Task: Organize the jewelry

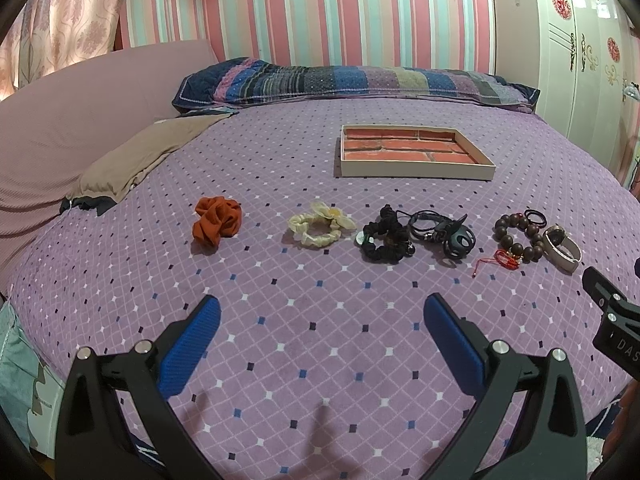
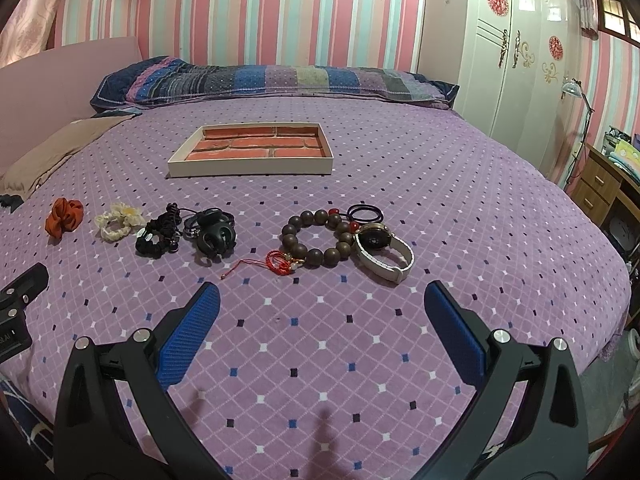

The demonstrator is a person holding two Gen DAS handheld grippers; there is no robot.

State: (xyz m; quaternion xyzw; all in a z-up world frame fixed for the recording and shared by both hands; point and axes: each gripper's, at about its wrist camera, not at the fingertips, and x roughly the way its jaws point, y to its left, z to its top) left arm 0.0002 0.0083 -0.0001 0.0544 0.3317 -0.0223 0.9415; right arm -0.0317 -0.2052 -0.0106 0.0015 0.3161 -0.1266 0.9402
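Right now both grippers, left gripper (image 1: 322, 312) and right gripper (image 2: 322, 300), hover with jaws spread wide and empty above the quilted purple bedspread (image 2: 460, 184). Nothing sits yet in the shallow brick-lined tray (image 2: 250, 168) beyond the row: rust scrunchie (image 1: 218, 222), cream scrunchie (image 1: 318, 228), glossy wooden bead bracelet (image 2: 316, 238), white-strapped watch (image 2: 384, 252). Best pinch soft fabric mid-loop; hard beads probably roll, so close slowly.

I am in a home bedroom: a purple-quilted bed (image 2: 400, 160), patchwork pillow (image 2: 280, 82), striped wallpaper (image 2: 280, 12), white wardrobe (image 2: 512, 52).
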